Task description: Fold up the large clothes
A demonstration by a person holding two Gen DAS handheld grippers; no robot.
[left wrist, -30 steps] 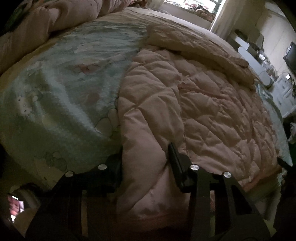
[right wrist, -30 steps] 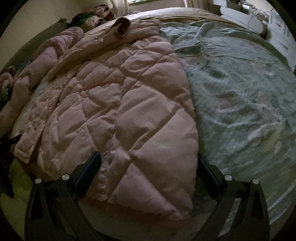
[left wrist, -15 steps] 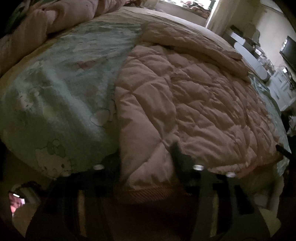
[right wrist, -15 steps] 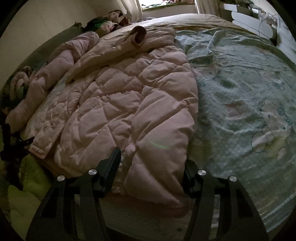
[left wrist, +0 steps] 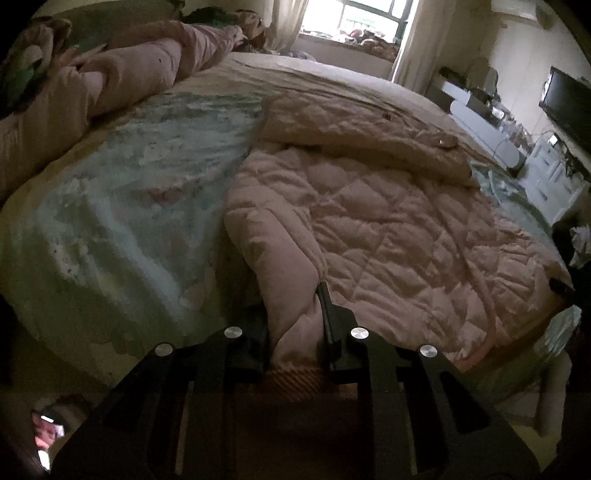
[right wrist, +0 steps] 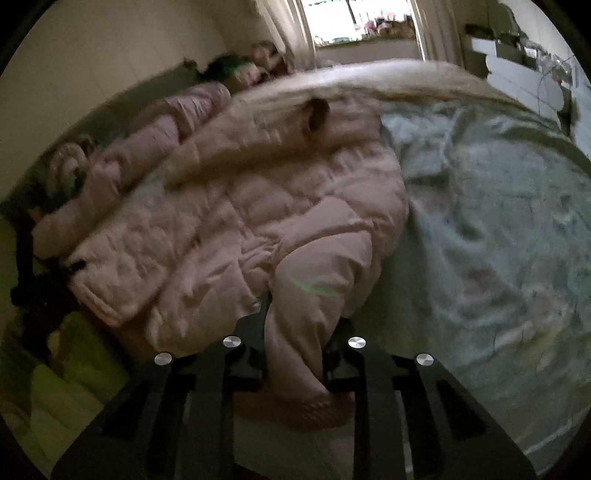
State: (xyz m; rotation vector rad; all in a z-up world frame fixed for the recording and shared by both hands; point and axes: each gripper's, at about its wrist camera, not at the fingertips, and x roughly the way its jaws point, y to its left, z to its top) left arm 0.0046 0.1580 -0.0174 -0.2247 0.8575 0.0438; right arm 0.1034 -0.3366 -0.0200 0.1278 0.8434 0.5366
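A pink quilted puffer coat (left wrist: 388, 229) lies spread on the bed, with one sleeve (left wrist: 351, 129) folded across its far end. My left gripper (left wrist: 293, 314) is shut on the near corner of the coat's hem, and the fabric bunches up between its fingers. In the right wrist view the same coat (right wrist: 240, 221) runs away to the left. My right gripper (right wrist: 301, 321) has its jaws closing on the other hem corner; the pads pinch a thick fold of it. Both corners are lifted off the sheet. The right wrist view is blurred.
A pale blue-green printed sheet (left wrist: 129, 192) covers the bed (right wrist: 498, 221). A rolled pink blanket (left wrist: 110, 85) lies along the far left. Beyond are a bright window (left wrist: 362, 22), a dark screen (left wrist: 565, 103) and white cabinets (left wrist: 546, 173) at the right.
Both grippers have closed on the coat's hem and risen. The hem corners now stand gathered and lifted between the fingers, and more of the room shows.
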